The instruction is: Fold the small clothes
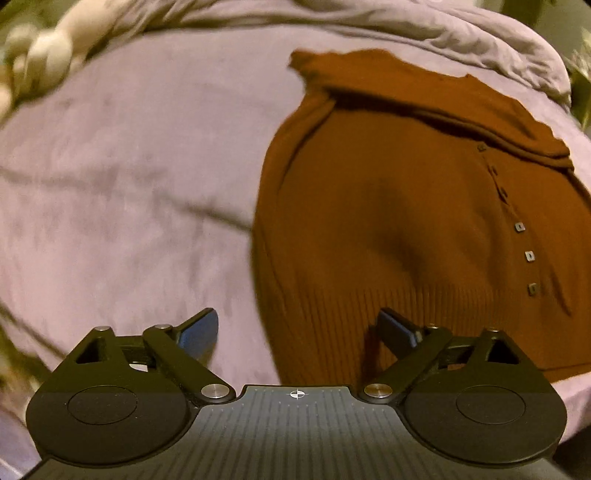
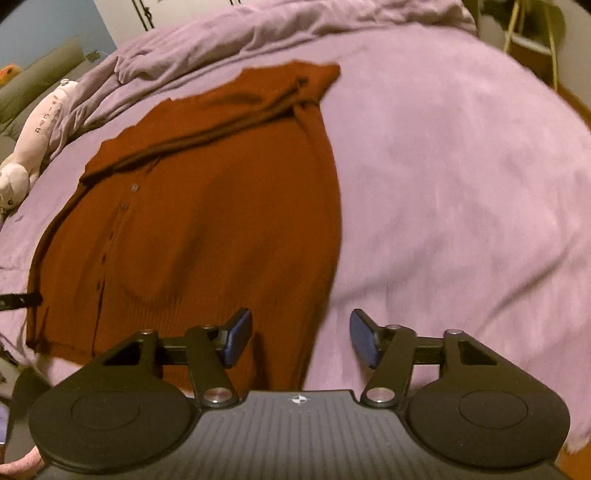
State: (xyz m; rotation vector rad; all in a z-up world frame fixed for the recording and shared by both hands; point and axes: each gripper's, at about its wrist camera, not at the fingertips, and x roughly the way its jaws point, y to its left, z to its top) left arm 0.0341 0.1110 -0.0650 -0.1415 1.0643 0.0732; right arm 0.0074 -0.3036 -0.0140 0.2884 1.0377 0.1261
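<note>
A rust-brown knit cardigan [image 1: 388, 206] with a row of small buttons [image 1: 530, 255] lies flat on a lilac bed sheet [image 1: 129, 184]. Its sleeves are folded across the top. My left gripper [image 1: 297, 321] hovers open over the ribbed hem at the cardigan's left edge, one finger over the sheet and one over the knit. In the right wrist view my right gripper [image 2: 300, 325] is open above the cardigan [image 2: 207, 221] at its right lower edge, straddling the boundary with the sheet [image 2: 461, 184]. Nothing is between either pair of fingers.
A crumpled lilac duvet [image 2: 258, 33] is heaped along the far side of the bed. A pale plush toy [image 2: 33, 140] lies at the far left of the bed. A short black bar [image 2: 20, 300] pokes in at the cardigan's left edge. A yellow-legged stand [image 2: 532, 40] is beyond the bed.
</note>
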